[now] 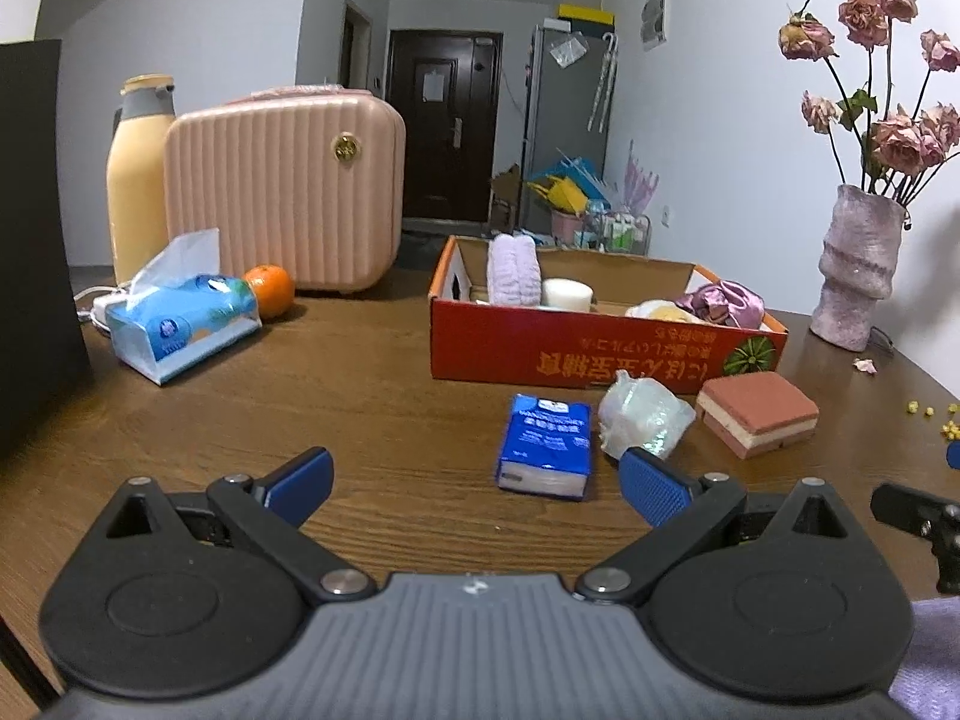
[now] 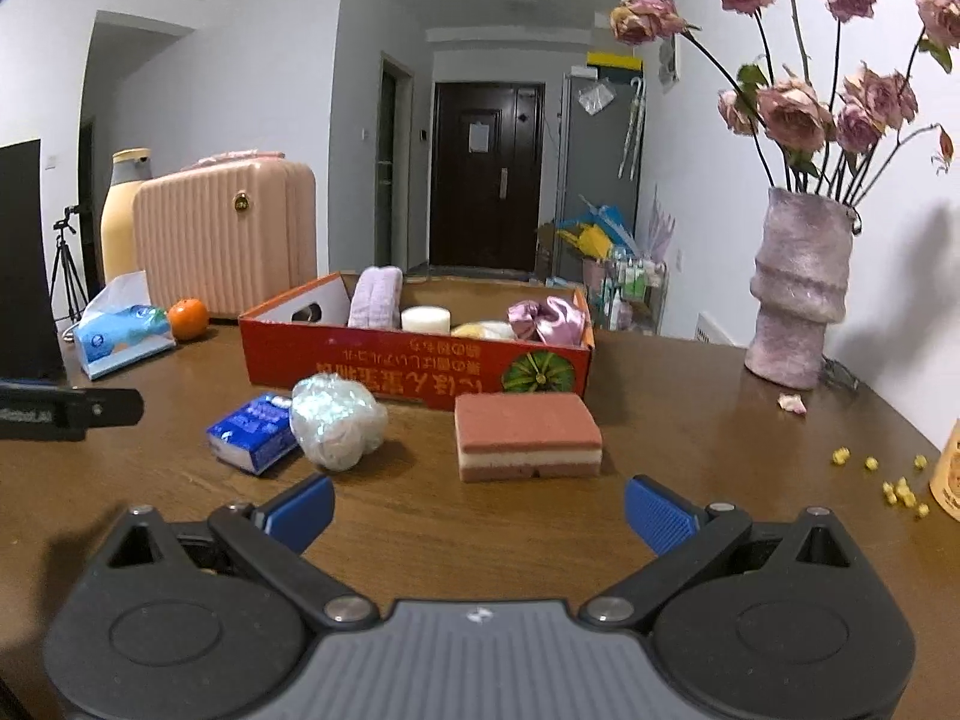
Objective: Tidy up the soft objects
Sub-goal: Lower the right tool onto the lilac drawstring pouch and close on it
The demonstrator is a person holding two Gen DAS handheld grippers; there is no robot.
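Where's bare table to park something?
Free: the wood between the tissue box and the red box, and between the sponge and the vase. Crowded: the red box's front, with blue packet, wrapped bundle and sponge.

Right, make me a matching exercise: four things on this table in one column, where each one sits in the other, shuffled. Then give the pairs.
Things
1. sponge
2. purple towel
3. orange
4. small tissue pack

Places
A. standing inside the red box
B. beside the big tissue pack, in front of the pink case
C. on the table, touching the plastic-wrapped bundle
D. on the table, in front of the box's pumpkin picture

Pairs: 1-D, 2-A, 3-B, 4-C
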